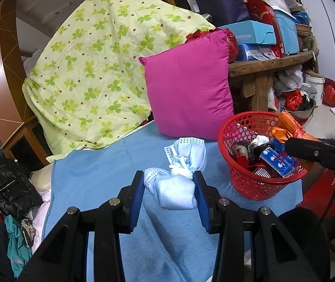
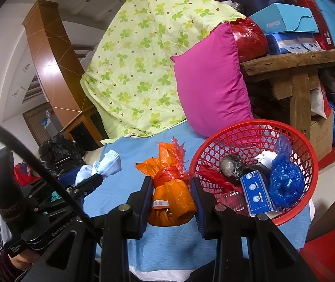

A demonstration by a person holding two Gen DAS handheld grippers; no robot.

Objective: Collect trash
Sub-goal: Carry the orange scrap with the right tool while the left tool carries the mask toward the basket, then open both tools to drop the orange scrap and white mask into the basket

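You can read "FASHION" on the light blue box on the wooden shelf, and "GenRobot" on the left gripper body.

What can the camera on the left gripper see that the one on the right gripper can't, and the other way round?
Only the left wrist view shows the left gripper from behind, shut on a pale blue knotted face-mask bundle.

Only the right wrist view shows the right gripper shut on an orange wrapped bundle tied with red string, and a crumpled dark blue plastic bag in the basket.

Both show the red plastic mesh basket of trash, the magenta square cushion, the green clover-print quilt and the light blue cloth.
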